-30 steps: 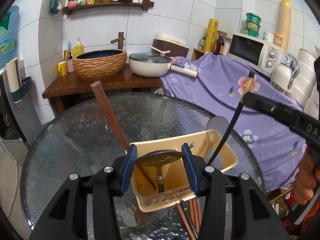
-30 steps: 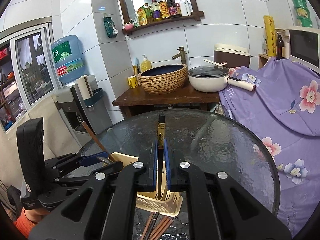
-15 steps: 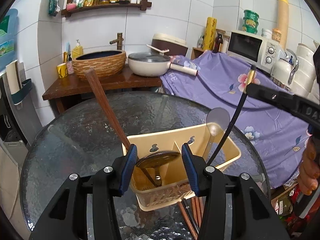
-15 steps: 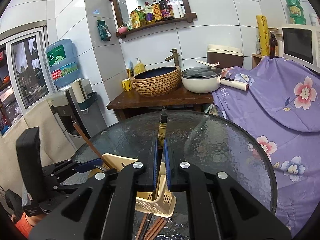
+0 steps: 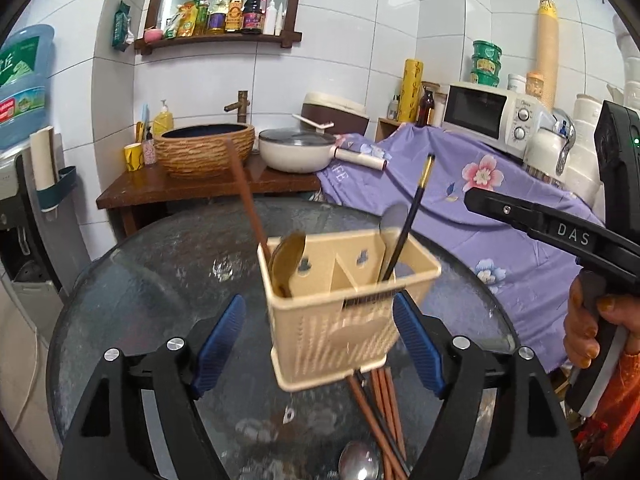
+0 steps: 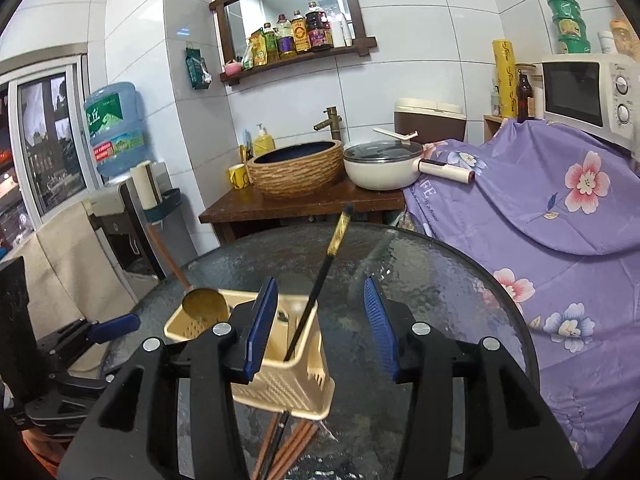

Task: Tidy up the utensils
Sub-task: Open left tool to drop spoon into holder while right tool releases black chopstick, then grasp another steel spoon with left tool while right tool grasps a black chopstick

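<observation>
With the black chopstick (image 6: 316, 284) now leaning in the beige utensil basket (image 5: 340, 320) on the glass table (image 5: 160, 280), both grippers' fingers have just been opening, left gripper (image 5: 320, 344) and right gripper (image 6: 320, 320) released, gripping nothing, apparently to leave the utensils standing.

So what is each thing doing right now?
Left gripper: open, jaws just opened, holding nothing.
Right gripper: open, jaws just opened, chopstick let go.
Black chopstick: standing tilted in the basket.
Ladle: leaning in the basket.
Basket: upright on the table.
Brown chopsticks: lying on the table.
</observation>
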`<state>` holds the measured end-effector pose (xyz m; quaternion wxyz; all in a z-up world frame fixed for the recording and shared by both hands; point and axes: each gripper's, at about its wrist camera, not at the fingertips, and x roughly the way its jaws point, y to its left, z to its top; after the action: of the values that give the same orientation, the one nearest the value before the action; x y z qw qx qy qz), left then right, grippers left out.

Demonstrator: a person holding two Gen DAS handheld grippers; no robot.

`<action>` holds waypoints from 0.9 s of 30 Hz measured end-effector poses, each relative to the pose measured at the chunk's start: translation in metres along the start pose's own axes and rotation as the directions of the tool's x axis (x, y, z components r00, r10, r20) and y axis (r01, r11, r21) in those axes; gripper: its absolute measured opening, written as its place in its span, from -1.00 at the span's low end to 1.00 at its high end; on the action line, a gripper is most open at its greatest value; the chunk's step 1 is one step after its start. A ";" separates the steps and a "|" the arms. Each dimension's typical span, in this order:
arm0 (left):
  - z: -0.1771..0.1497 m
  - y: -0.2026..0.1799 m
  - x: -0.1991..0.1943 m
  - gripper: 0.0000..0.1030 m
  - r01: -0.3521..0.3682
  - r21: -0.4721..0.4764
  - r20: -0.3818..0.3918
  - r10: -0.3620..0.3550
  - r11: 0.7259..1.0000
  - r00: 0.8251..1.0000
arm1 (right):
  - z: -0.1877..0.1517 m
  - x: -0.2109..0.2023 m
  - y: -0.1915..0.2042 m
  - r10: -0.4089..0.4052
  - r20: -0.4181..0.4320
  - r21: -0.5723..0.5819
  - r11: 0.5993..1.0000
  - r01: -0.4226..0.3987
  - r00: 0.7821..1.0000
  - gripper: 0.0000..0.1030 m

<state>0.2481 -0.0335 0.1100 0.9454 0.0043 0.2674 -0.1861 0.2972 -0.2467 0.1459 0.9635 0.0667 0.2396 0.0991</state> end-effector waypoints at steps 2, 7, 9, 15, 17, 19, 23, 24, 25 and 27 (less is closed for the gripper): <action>-0.014 0.003 0.001 0.46 -0.023 -0.009 -0.029 0.023 1.000 0.999 | -0.015 -0.001 0.002 -0.020 -0.033 -0.014 1.000 0.020 0.999 -0.11; -0.051 0.006 0.015 0.43 0.004 -0.029 -0.147 -0.009 1.000 0.989 | -0.061 0.006 0.005 -0.036 -0.131 -0.031 0.999 0.033 0.991 -0.11; -0.068 0.003 0.022 0.41 0.024 -0.024 -0.204 -0.028 0.999 0.979 | -0.076 0.009 0.006 -0.042 -0.156 -0.036 0.999 0.036 0.987 -0.11; -0.102 -0.010 0.038 0.36 0.062 -0.006 -0.307 -0.061 0.998 0.950 | -0.110 0.020 0.000 -0.026 -0.232 0.021 0.999 0.032 0.972 -0.11; -0.110 -0.013 0.039 0.35 0.072 -0.001 -0.325 -0.068 0.997 0.943 | -0.118 0.022 -0.001 -0.029 -0.244 0.023 0.999 0.036 0.969 -0.11; -0.115 -0.014 0.040 0.34 0.080 0.002 -0.339 -0.074 0.997 0.938 | -0.124 0.023 -0.001 -0.027 -0.258 0.032 0.999 0.037 0.966 -0.11; -0.122 -0.017 0.045 0.25 0.091 -0.001 -0.365 -0.085 0.996 0.927 | -0.133 0.028 0.002 -0.025 -0.283 0.037 0.999 0.037 0.959 -0.11; -0.124 -0.018 0.046 0.22 0.093 -0.002 -0.369 -0.087 0.996 0.925 | -0.136 0.029 0.003 -0.028 -0.288 0.033 0.999 0.039 0.957 -0.11; -0.126 -0.020 0.047 0.20 0.092 -0.001 -0.371 -0.086 0.996 0.925 | -0.137 0.029 0.004 -0.030 -0.290 0.029 0.999 0.040 0.956 -0.11; -0.128 -0.021 0.050 0.11 0.089 0.004 -0.379 -0.081 0.996 0.922 | -0.138 0.029 0.005 -0.031 -0.294 0.023 0.999 0.039 0.955 -0.11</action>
<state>0.2157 -0.0572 -0.0235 0.8671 0.0384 0.4425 -0.2254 0.2558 -0.2241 0.0133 0.9179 0.0606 0.3823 0.0875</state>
